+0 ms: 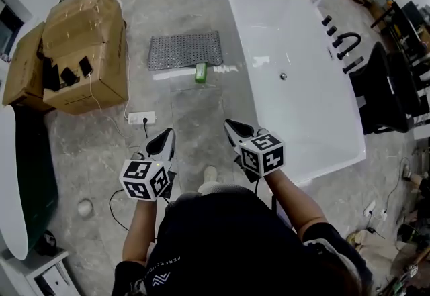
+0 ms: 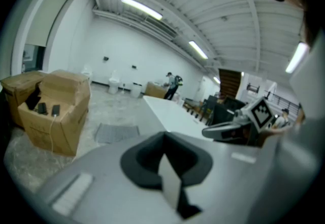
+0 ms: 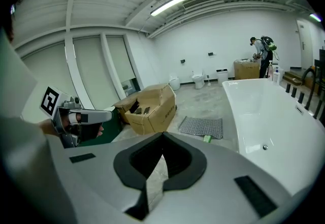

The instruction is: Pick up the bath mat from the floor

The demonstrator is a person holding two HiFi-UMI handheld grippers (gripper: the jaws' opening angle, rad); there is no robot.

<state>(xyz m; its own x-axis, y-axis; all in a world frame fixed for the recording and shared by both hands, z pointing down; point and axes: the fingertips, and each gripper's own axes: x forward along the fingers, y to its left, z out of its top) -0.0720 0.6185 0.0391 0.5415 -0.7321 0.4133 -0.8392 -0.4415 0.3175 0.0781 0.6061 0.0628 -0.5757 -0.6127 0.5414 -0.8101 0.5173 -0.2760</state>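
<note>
The bath mat (image 1: 185,50) lay flat on the floor just beside the bathtub (image 1: 295,39), on the long side away from its taps, with a green bottle (image 1: 201,72) at its nearer edge. The left gripper (image 1: 167,133) and right gripper (image 1: 232,126) hung well short of it off the tub's near end, both with jaws pressed together on nothing. Arriving unopened, they would likely only shove or rumple the mat, and a low sweep could knock the bottle over.
</note>
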